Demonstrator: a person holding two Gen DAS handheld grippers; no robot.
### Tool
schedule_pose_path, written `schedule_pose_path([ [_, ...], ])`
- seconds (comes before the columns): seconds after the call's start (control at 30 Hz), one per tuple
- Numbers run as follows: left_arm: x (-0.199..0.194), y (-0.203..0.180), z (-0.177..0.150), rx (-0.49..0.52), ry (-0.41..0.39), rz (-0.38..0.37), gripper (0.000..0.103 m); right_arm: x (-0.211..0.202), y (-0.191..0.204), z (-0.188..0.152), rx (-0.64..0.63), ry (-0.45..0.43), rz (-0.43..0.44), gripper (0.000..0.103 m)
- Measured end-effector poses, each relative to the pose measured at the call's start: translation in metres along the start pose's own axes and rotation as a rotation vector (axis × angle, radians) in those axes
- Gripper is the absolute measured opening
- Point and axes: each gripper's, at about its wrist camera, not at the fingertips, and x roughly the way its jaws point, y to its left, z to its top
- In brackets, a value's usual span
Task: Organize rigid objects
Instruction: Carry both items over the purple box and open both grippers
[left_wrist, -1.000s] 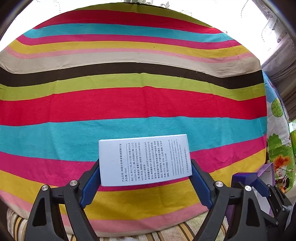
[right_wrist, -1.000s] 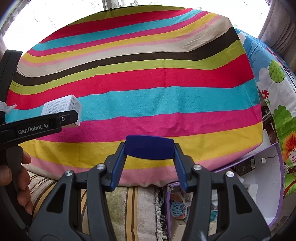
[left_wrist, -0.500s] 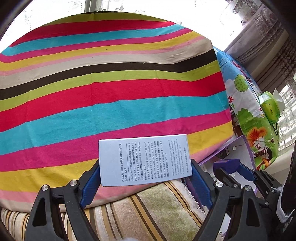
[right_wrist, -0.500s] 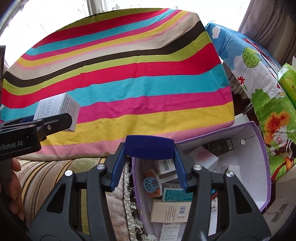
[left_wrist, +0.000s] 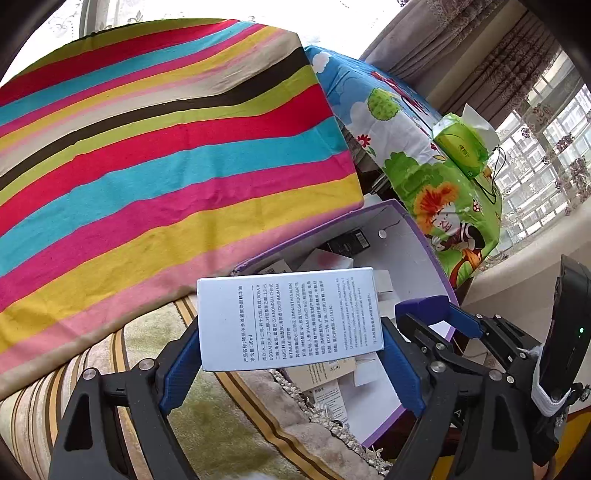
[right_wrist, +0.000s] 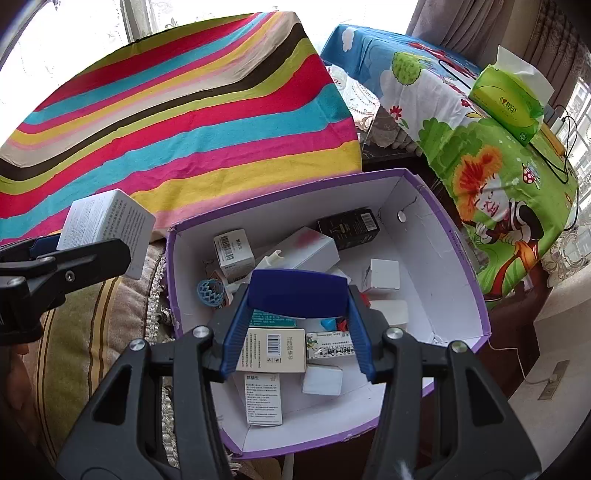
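My left gripper (left_wrist: 290, 354) is shut on a pale blue printed carton (left_wrist: 288, 319), held flat across its jaws, just left of a purple-rimmed white box (left_wrist: 417, 236). The carton also shows in the right wrist view (right_wrist: 107, 225), left of the box. My right gripper (right_wrist: 297, 332) is shut on a dark blue block (right_wrist: 299, 293) and hangs over the purple box (right_wrist: 443, 229), which holds several small cartons. The right gripper (left_wrist: 436, 314) with its block also shows in the left wrist view.
A striped cloth (right_wrist: 177, 118) covers the surface behind. A striped cushion (right_wrist: 85, 332) lies left of the box. A cartoon-print cloth (right_wrist: 480, 155) with a green tissue pack (right_wrist: 509, 103) is at the right. A window (left_wrist: 546, 155) is beyond.
Both grippers have swung right and down from over the striped cloth to the purple box. The box now fills the right wrist view. Both holds are unchanged.
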Motion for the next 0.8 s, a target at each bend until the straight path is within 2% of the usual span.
schedule_pose_path([
  [0.17,0.008,-0.031,-0.009,0.048,0.022,-0.026,0.09,-0.008,-0.029,-0.016,0.069,-0.011,-0.019,0.054],
  [0.3,0.013,-0.043,-0.012,0.059,0.03,-0.019,0.092,-0.011,-0.046,-0.025,0.114,-0.038,-0.025,0.054],
  [0.4,0.013,-0.044,-0.018,0.046,0.034,0.001,0.094,-0.011,-0.053,-0.028,0.132,-0.048,-0.025,0.062],
  [0.47,0.012,-0.042,-0.025,0.027,0.047,0.007,0.095,-0.013,-0.054,-0.03,0.125,-0.056,-0.019,0.075],
  [0.53,0.009,-0.04,-0.032,0.009,0.056,0.002,0.095,-0.019,-0.053,-0.033,0.115,-0.074,-0.017,0.079],
  [0.67,0.005,-0.034,-0.052,-0.018,0.072,0.009,0.095,-0.026,-0.052,-0.043,0.107,-0.07,-0.013,0.081],
  [0.8,0.009,-0.037,-0.058,0.022,0.081,0.037,0.096,-0.031,-0.049,-0.056,0.098,-0.067,-0.018,0.082],
])
